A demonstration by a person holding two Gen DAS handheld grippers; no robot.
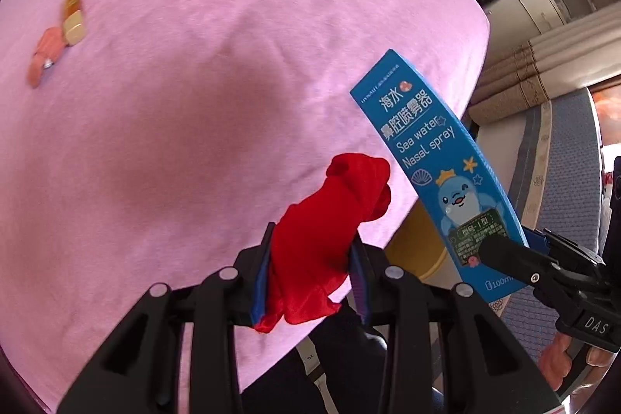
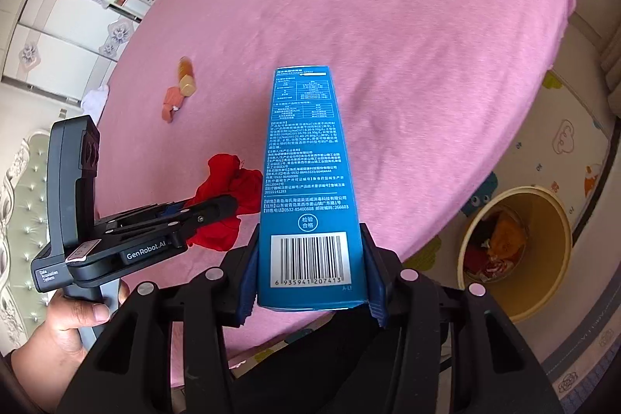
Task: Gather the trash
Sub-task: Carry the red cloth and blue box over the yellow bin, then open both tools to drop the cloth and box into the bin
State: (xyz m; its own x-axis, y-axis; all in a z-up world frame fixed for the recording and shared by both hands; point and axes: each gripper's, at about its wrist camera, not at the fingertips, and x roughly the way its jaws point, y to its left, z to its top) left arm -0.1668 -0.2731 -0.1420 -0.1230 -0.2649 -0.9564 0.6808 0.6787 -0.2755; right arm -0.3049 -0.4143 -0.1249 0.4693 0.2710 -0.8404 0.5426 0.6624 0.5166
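Observation:
My left gripper (image 1: 312,251) is shut on a crumpled red cloth (image 1: 318,239), held above the near edge of the pink bed (image 1: 194,64). The cloth also shows in the right wrist view (image 2: 227,196), where the left gripper (image 2: 217,206) reaches in from the left. My right gripper (image 2: 310,270) is shut on a tall blue nasal spray box (image 2: 306,181), held upright over the bed edge. The box also shows in the left wrist view (image 1: 438,169). A small amber bottle (image 2: 186,80) and an orange wrapper (image 2: 170,103) lie on the bed.
A yellow bin (image 2: 543,258) holding coloured trash stands on the floor right of the bed (image 2: 388,45). A patterned floor mat (image 2: 543,150) lies around it. Cupboards (image 2: 77,14) stand at the far left. A white cloth (image 2: 95,96) lies at the bed's far-left edge.

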